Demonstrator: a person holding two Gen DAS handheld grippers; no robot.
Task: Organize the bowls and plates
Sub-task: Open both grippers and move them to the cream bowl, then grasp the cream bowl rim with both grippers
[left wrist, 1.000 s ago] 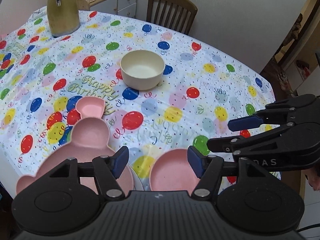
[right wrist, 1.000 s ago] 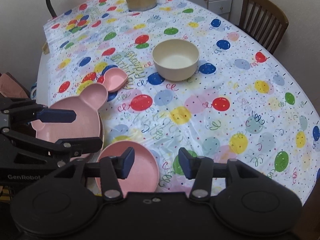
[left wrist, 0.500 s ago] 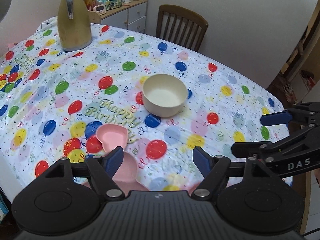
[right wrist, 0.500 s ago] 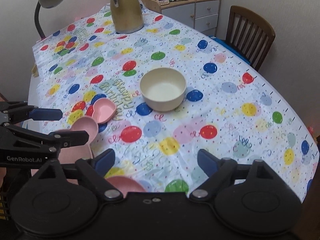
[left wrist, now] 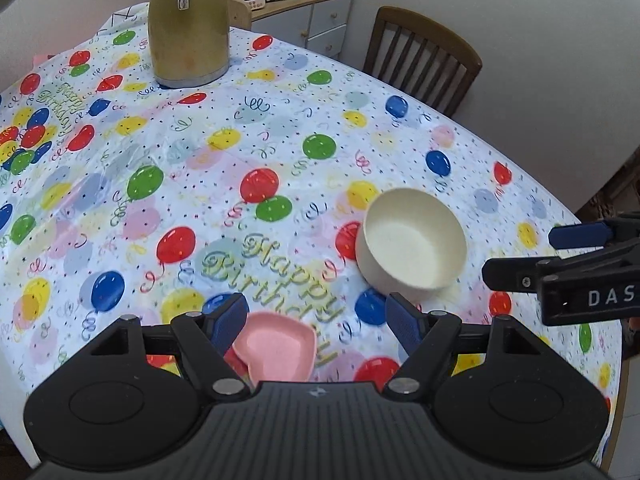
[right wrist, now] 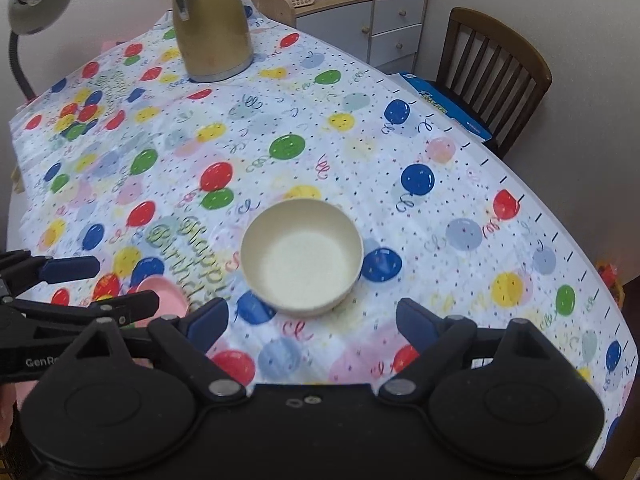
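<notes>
Where the bowl sits: the cream bowl (right wrist: 302, 258) stands upright on the balloon tablecloth (left wrist: 160, 160), near the middle of the table, just beyond the right gripper's fingertips.
Heart dish: a small pink heart-shaped dish (left wrist: 276, 346) lies on the cloth to the left of the bowl and apart from it, by the "Happy Birthday" lettering.
Left gripper: the left gripper (left wrist: 318, 316) hangs over the heart dish with its jaws apart; the dish shows between them, nearer the left finger, and no pad presses on it.
Right gripper: the right gripper (right wrist: 314, 316) points down at the near side of the bowl; its jaws stand wide and are closing a little, with only cloth between them.
Far end of table: a gold jug (left wrist: 188, 28) stands upright on the cloth.
Surroundings: a wooden chair (left wrist: 424, 68) at the far right, a white drawer cabinet (right wrist: 380, 20) behind the table, a desk lamp (right wrist: 36, 0) at the far left.
</notes>
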